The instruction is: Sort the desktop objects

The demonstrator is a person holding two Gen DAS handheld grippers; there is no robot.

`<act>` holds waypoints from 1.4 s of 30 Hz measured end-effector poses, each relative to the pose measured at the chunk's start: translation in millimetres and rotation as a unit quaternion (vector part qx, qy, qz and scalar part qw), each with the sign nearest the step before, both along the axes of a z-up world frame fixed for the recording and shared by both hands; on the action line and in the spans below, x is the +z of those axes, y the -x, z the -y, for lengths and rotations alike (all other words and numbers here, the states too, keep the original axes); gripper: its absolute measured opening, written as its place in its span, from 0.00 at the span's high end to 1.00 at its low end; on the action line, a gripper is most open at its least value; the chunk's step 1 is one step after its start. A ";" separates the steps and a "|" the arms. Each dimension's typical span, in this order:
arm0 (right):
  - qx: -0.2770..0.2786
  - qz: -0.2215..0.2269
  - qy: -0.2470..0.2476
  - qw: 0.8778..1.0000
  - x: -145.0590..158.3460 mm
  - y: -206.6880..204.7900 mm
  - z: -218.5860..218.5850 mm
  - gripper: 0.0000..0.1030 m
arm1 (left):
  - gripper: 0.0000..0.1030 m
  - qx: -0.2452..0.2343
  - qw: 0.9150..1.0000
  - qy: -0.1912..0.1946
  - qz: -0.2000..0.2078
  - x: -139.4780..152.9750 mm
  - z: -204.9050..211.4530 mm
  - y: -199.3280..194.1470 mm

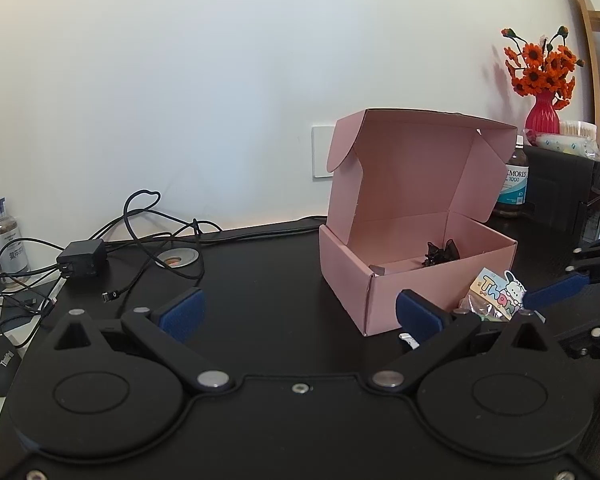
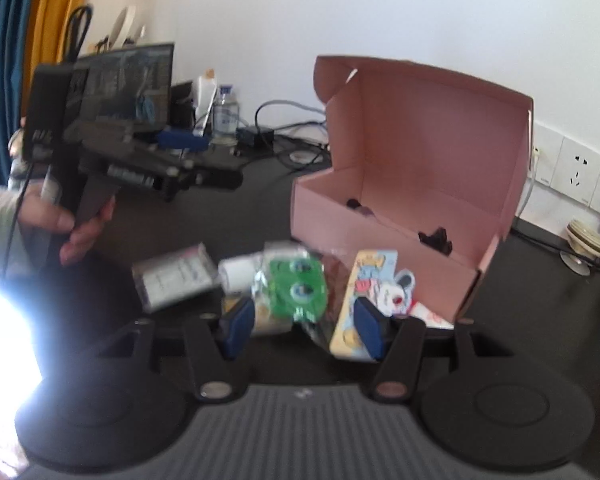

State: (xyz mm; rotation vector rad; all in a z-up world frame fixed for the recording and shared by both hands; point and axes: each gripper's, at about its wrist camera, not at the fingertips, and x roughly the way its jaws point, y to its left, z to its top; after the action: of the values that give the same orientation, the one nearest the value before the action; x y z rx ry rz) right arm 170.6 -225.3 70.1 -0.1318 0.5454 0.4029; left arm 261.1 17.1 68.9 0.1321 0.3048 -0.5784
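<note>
Since the pile sits tight against the box front, most trouble from here comes from crowding.

Right hand-held gripper: the right hand-held gripper stands released, its blue pads spread about halfway and pressing on nothing; a green foil packet with printed eyes lies ahead between them.

Left hand-held gripper: the left hand-held gripper is released and wide, with bare black bench between its pads; in the right wrist view it hangs at 10 o'clock, carried by a person's hand.

Target box: the open pink cardboard box stands at 1 o'clock of the pile, lid propped up, with small black clips already inside.

Loose things: a clear plastic case with a white label lies at 9 o'clock of the green packet, a small white roll between them, and a cartoon-printed card packet at 3 o'clock, near the box wall.

Risk, double grab: closing here may catch the card packet's edge beside the right pad along with the green one.

Risk, slip: crinkled foil may squirm out of a shallow pinch.

Risk, shove: pushing forward could slide the light box.

Risk, blur: the right view is smeared, so exact contacts cannot be told.
</note>
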 end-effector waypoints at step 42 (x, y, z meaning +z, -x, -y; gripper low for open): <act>-0.038 0.036 0.018 0.998 3.5 49.2 7.6 0.62 | 0.00 0.001 1.000 -0.003 -0.002 0.1 0.4 -0.1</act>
State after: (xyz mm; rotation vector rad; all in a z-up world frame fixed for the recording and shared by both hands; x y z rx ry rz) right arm 121.3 -233.0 73.6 -0.1583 0.4860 0.3139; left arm 261.2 16.7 69.1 0.1364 0.3097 -0.5764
